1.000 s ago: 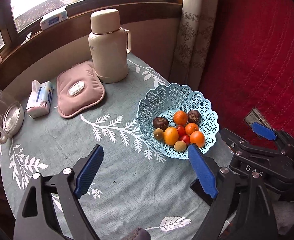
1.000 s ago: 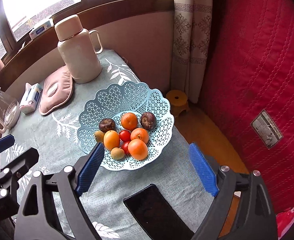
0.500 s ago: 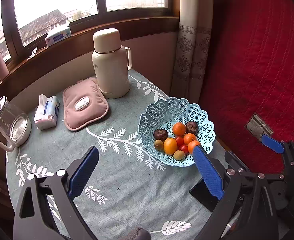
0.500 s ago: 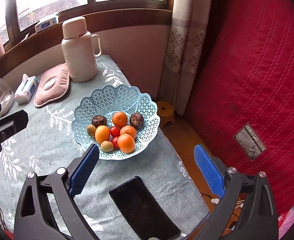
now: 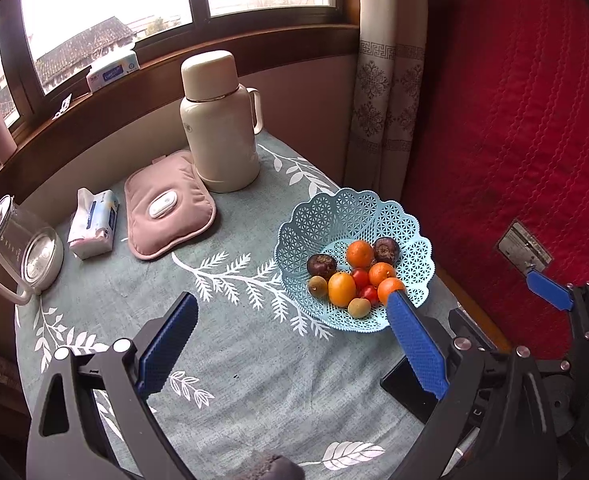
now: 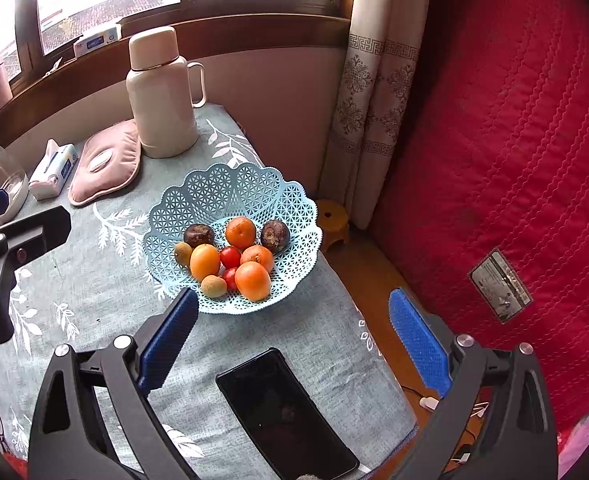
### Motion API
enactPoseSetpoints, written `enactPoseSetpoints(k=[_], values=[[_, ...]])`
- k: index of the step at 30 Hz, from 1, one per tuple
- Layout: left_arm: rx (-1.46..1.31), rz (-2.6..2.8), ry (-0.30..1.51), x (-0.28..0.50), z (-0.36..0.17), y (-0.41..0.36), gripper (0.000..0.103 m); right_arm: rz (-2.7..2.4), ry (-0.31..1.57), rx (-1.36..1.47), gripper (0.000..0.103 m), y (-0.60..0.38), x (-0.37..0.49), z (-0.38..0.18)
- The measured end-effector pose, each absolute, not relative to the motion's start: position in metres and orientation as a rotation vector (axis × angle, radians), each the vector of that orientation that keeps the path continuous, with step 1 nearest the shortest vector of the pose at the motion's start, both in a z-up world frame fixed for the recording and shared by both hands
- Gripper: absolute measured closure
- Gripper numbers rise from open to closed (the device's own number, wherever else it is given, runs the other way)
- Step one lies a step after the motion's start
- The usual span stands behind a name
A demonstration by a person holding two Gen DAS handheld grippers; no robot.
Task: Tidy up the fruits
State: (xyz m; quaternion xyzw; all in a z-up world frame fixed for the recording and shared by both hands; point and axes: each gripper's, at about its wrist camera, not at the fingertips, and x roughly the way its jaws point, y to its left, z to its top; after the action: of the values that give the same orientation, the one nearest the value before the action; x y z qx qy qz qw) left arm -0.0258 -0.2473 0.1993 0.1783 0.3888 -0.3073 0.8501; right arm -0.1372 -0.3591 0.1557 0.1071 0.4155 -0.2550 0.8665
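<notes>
A: We start with the biggest thing, the round table (image 5: 254, 360) under its grey-green cloth with white leaf prints. Beside it on the right hangs a red quilted cover (image 6: 514, 140).

B: Next in size we see the cream thermos jug (image 5: 220, 120) standing upright at the far edge, with the pink heating pad (image 5: 170, 208) lying flat just beside it.

A: Then the pale blue lattice basket (image 6: 230, 192) near the table's right edge. All the fruits sit in its hollow: four oranges, the nearest orange (image 6: 253, 280) being the largest, two dark round fruits, two small brown-green ones and two red tomatoes (image 6: 230, 257) in the middle.

B: We also see a black phone (image 6: 286, 412) lying flat on the cloth, nearer to us than the basket, and apart from it.

A: And our tongs? The left gripper (image 5: 290, 344) has its jaws spread wide over bare cloth, holding nothing.

B: The right gripper (image 6: 294, 340) is likewise wide apart and empty, hanging above the phone and the table's edge, touching no fruit.
</notes>
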Motion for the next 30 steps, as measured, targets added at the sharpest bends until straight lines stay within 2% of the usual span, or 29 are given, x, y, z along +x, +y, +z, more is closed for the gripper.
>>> enactPoseSetpoints(k=[3, 30], values=[[0.379, -0.649, 0.821, -0.025, 0.198, -0.25, 0.005, -0.53, 0.874, 0.225, 0.006, -0.361, -0.136, 0.154], [0.412, -0.647, 0.889, -0.005, 0.171, -0.266, 0.005, -0.508, 0.913, 0.241, 0.006, -0.374, -0.118, 0.137]])
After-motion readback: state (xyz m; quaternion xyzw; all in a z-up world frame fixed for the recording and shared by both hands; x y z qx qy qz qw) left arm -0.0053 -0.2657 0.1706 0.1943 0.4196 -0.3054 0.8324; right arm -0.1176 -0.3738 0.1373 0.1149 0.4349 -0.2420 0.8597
